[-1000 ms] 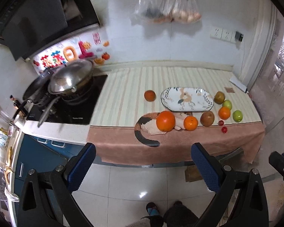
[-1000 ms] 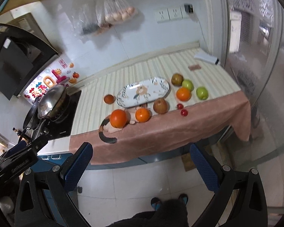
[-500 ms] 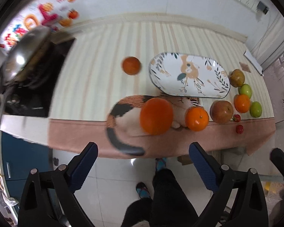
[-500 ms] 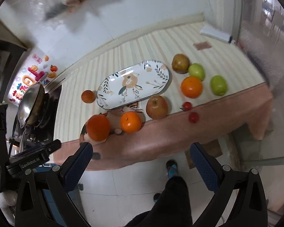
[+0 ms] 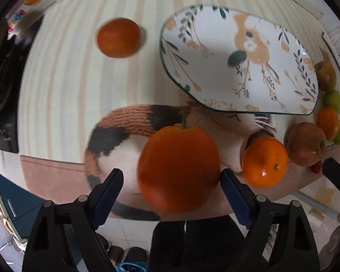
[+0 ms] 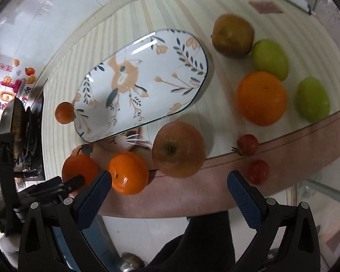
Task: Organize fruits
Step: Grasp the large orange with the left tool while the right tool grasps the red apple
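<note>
Both claws have dropped from a high view of the whole kitchen to just above the counter (image 5: 63, 72), and the left claw's jaws have just been closing a little, with the fruit framed between them but not yet pressed; going left to right, a small orange (image 5: 118, 37) sits alone on the striped cloth, well apart from the rest; next, a large orange (image 5: 178, 168) rests on a cat-shaped knitted mat (image 5: 133, 122), and the left claw (image 5: 171, 182) hangs over it, released, pads on either side; behind lies an empty oval plate (image 5: 235, 34) painted with leaves; then a medium orange (image 6: 128, 172), and a reddish apple (image 6: 178, 149) beneath the right claw (image 6: 168, 182), also released and wide; farther right are a brown pear-like fruit (image 6: 233, 35), two green fruits, another orange, and two small red fruits near the counter edge; the step in hand looks like reaching for a first pick; next, each claw probably must sink around its fruit and squeeze gently, then carry it to the plate.
</note>
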`<state>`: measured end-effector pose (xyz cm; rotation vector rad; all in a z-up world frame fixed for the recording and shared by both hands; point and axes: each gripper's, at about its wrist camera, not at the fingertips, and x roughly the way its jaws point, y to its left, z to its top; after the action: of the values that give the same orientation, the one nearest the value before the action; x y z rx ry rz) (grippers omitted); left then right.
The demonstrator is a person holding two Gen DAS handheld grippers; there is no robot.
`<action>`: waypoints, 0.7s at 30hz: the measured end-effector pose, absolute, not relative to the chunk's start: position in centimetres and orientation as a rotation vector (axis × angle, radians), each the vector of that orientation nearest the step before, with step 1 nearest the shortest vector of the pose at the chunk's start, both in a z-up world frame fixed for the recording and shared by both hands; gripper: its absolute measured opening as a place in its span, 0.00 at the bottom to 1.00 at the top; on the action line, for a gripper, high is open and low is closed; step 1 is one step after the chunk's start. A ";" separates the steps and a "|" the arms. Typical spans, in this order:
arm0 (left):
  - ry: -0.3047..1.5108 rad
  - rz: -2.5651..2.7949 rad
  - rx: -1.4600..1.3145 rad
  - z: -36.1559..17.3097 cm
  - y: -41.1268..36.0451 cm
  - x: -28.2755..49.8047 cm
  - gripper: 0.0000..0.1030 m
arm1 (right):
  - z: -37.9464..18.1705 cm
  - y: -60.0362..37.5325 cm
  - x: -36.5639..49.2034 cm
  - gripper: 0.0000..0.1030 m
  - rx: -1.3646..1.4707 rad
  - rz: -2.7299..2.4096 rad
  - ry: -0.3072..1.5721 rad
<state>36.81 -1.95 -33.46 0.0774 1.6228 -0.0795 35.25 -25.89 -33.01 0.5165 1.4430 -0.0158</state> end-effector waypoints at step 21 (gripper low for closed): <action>1.551 -0.028 0.085 -35.6 -1.7 35.9 0.74 | -38.4 -24.8 38.1 0.64 0.475 0.023 1.494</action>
<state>35.92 -1.71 -35.60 0.0850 1.5511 -0.0280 38.11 -24.77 -38.44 0.4745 1.4942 0.0227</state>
